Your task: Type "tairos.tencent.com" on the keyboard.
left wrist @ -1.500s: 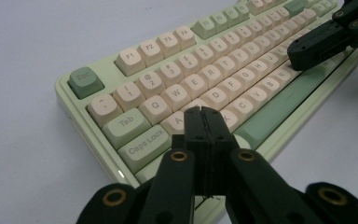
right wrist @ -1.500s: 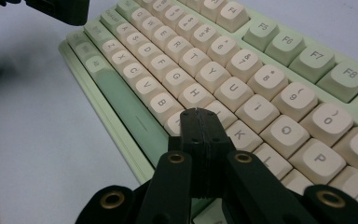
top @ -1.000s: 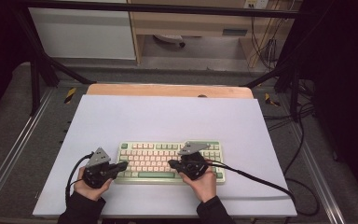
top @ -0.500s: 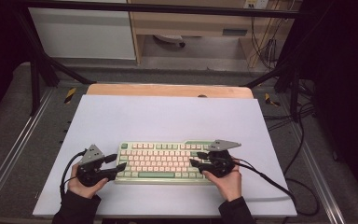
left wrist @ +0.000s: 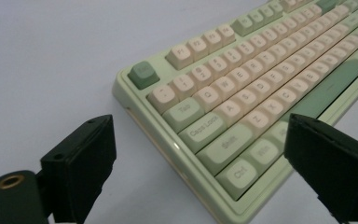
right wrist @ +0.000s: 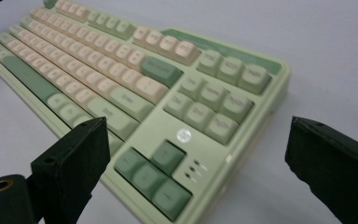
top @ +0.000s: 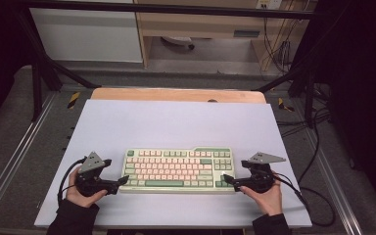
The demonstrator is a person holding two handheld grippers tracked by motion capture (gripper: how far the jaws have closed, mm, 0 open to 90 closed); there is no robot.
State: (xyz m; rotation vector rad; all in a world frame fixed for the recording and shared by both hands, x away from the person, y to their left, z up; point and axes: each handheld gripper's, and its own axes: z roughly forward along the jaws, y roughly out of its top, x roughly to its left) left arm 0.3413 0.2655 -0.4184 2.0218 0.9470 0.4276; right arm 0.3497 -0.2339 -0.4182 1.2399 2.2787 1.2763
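Observation:
A pale green keyboard with cream and green keys lies flat near the front of the table. My left gripper is at its left end, and in the left gripper view the jaws stand wide apart, with the keyboard's left front corner beyond them. My right gripper is at the right end. In the right gripper view the jaws are also spread, with the arrow-key corner of the keyboard ahead. Both pairs of jaws have just been opening, and no pad presses on anything.
The keyboard rests on a light lilac table top with a wooden strip along its far edge. Black cables trail off the right side. Metal frame rails run along both sides of the table.
The right hand has slid right, from over the keyboard's right part to just past its right end. The left hand has shifted slightly left, off the keyboard's left end.

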